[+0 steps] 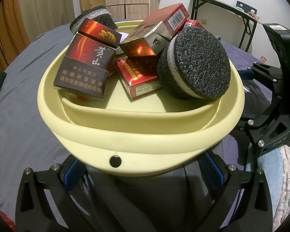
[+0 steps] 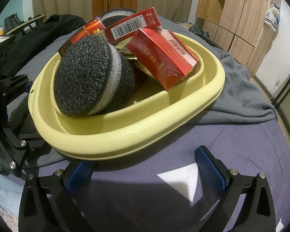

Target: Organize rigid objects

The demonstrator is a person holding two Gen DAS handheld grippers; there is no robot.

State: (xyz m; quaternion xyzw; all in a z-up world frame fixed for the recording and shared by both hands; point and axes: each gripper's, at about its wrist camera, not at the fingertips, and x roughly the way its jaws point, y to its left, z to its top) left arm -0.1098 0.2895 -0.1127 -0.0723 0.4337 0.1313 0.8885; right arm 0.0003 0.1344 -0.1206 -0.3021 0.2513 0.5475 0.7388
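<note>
The yellow basin (image 1: 141,141) sits on the bed (image 2: 203,139), heaped with cigarette packs (image 1: 83,65) and foam discs (image 1: 195,65). It looks light but bendy, so its thick rim seems the best hold. The left gripper (image 1: 143,166) straddles the near rim, fingers spread, gripping nothing. The right gripper (image 2: 145,166) gapes empty at the adjacent edge.

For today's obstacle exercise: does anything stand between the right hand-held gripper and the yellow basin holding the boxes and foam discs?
Nothing visible does. The right hand-held gripper is open just short of the yellow basin, with only bare bedsheet between its fingers and the rim. One blue pad sits under the rim's edge.
</note>
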